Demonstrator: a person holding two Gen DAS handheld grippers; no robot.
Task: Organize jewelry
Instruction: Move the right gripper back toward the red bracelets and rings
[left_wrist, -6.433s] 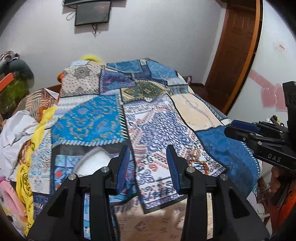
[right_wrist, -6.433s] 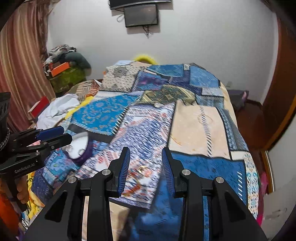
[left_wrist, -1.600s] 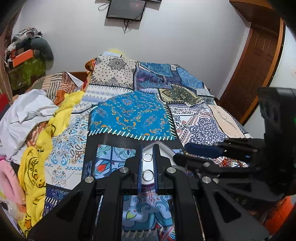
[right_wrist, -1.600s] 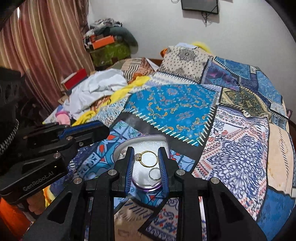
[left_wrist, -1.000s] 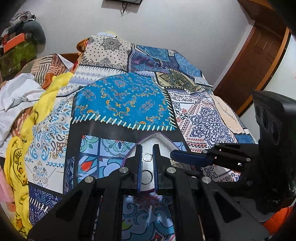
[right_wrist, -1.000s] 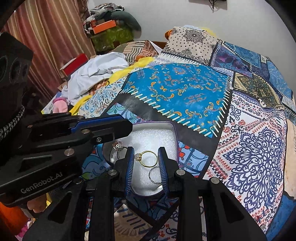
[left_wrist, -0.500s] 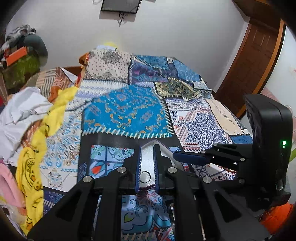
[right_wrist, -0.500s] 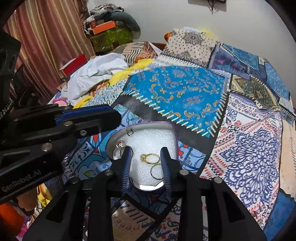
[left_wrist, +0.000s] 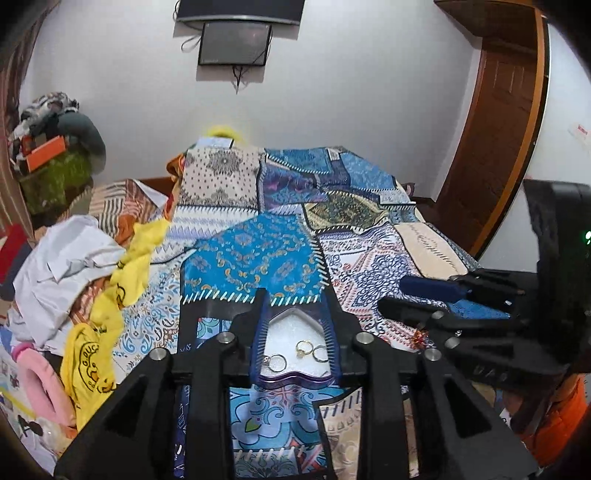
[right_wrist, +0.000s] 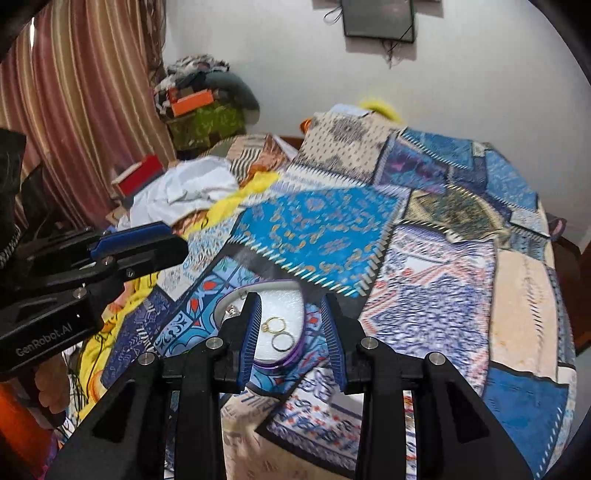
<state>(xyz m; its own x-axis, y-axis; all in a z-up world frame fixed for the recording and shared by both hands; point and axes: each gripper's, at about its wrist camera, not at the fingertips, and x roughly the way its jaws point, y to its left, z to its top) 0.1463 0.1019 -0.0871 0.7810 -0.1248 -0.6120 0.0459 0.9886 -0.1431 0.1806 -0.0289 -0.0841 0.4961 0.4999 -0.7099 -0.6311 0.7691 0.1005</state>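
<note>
A purple heart-shaped box (left_wrist: 291, 380) with a white foam floor lies on the patchwork bedspread (left_wrist: 255, 254); it also shows in the right wrist view (right_wrist: 293, 360). Inside lie a gold ring (left_wrist: 303, 347), a silver ring (left_wrist: 319, 353) and another silver ring (left_wrist: 277, 363). In the right wrist view the gold ring (right_wrist: 275, 325), a silver ring (right_wrist: 282, 341) and a stone ring (right_wrist: 232, 311) show. My left gripper (left_wrist: 293, 341) is open and empty above the box. My right gripper (right_wrist: 291, 334) is open and empty, above the box's right side.
White cloth (left_wrist: 62, 258), a yellow garment (left_wrist: 110, 295) and a pink item (left_wrist: 40, 387) lie on the bed's left side. A brown door (left_wrist: 495, 122) stands at right. A striped curtain (right_wrist: 74, 110) hangs at left. The bed's near edge is just below the box.
Both grippers have opened wide and pulled back up from the box. The gold ring held between the right fingers one second ago now lies loose in the box.
</note>
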